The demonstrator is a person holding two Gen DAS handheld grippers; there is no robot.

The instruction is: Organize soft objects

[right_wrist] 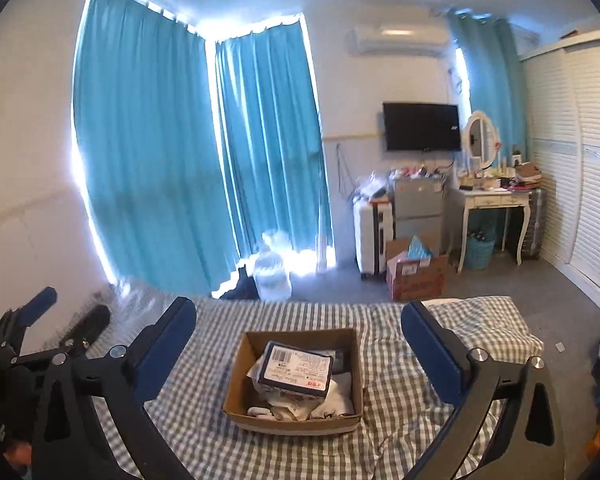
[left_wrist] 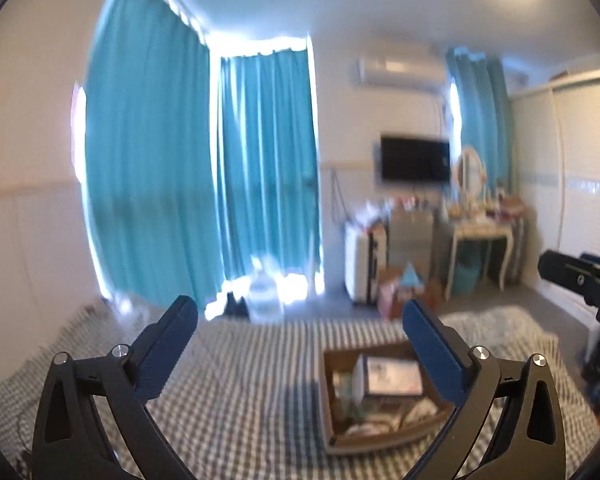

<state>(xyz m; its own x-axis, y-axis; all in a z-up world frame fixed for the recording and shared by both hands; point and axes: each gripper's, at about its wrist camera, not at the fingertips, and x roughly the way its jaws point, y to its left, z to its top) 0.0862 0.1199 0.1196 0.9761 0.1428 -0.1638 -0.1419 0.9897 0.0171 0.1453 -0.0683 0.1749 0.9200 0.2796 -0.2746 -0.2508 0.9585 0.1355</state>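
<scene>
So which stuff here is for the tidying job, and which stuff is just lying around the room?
For the job:
- cardboard box on the checked bed
- dark packet on top inside it
- white soft things underneath
- left claw and right claw, both open and empty

Just lying about:
- white suitcase
- floor box
- dressing table
- TV
- water jug
</scene>
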